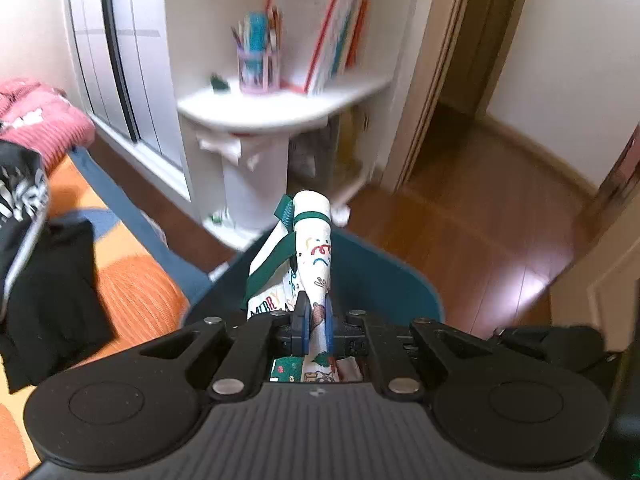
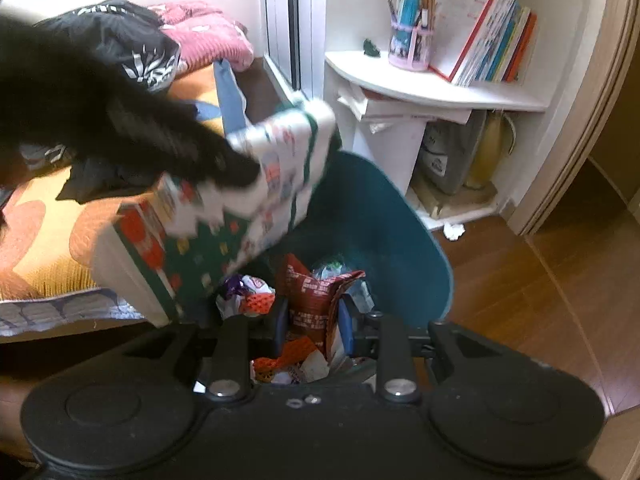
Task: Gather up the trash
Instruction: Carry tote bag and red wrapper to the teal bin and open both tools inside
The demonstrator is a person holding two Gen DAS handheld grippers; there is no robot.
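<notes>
Paper gift bag (image 1: pixel 312 248): long axis pointed away, over teal bin (image 2: pixel 384 216)
Left hand-held gripper (image 1: pixel 311 316): clenched on bag
Right hand-held gripper (image 2: pixel 312 316): grasped red wrapper (image 2: pixel 316 296)
Room: wood floor (image 1: pixel 480 220), bed (image 2: pixel 44 208)

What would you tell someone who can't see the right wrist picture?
The right gripper pinches a red wrapper over a teal bin full of trash. A dark sleeve from the left carries a Christmas gift bag above the bin. Behind stand a bed and a white shelf with books.
</notes>
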